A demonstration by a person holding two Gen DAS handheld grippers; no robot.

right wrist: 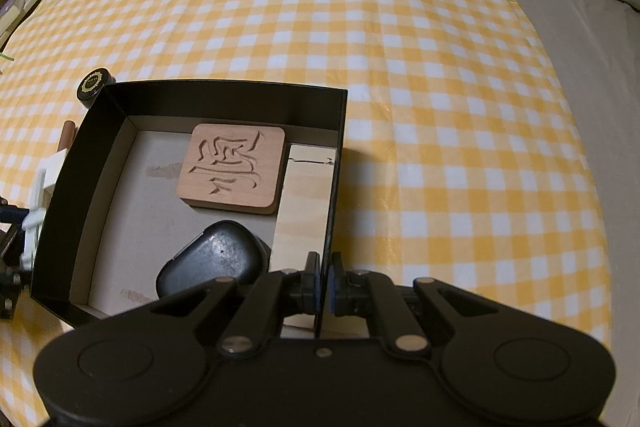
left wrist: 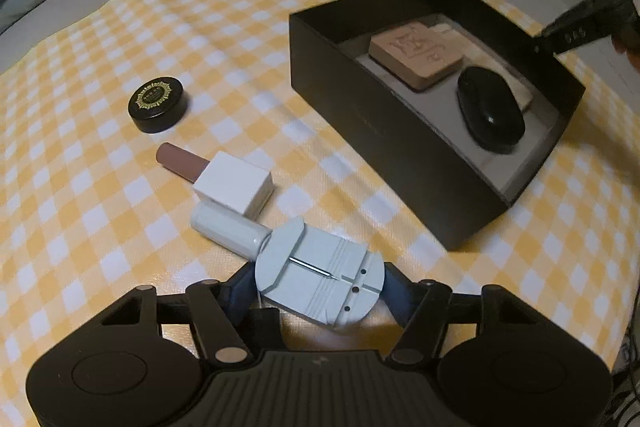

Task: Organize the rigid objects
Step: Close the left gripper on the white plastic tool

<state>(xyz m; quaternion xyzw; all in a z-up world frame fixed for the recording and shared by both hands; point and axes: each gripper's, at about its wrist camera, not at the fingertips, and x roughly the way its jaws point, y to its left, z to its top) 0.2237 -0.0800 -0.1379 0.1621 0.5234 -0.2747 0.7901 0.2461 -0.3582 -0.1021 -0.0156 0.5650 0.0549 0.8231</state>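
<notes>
My left gripper [left wrist: 319, 285] points down at the checked cloth, and its pads press on both sides of a pale blue-grey plastic tool [left wrist: 320, 267] with a metal pin. The tool's far end touches a white cylinder [left wrist: 228, 231]. Beyond that lie a white cube with a brown stick [left wrist: 232, 187] and a black round jar [left wrist: 158, 103] with a gold pattern. My right gripper [right wrist: 326, 287] is shut on the right wall of the open black box [right wrist: 224, 99]. Inside the box are a carved wooden block [right wrist: 234, 167], a black oval case [right wrist: 212, 259] and a pale wooden plank [right wrist: 306, 195].
A yellow-and-white checked cloth [right wrist: 440, 107] covers a grey bed surface. The black box [left wrist: 400, 155] sits right of the loose items in the left wrist view. Pillows and clutter line the far edges.
</notes>
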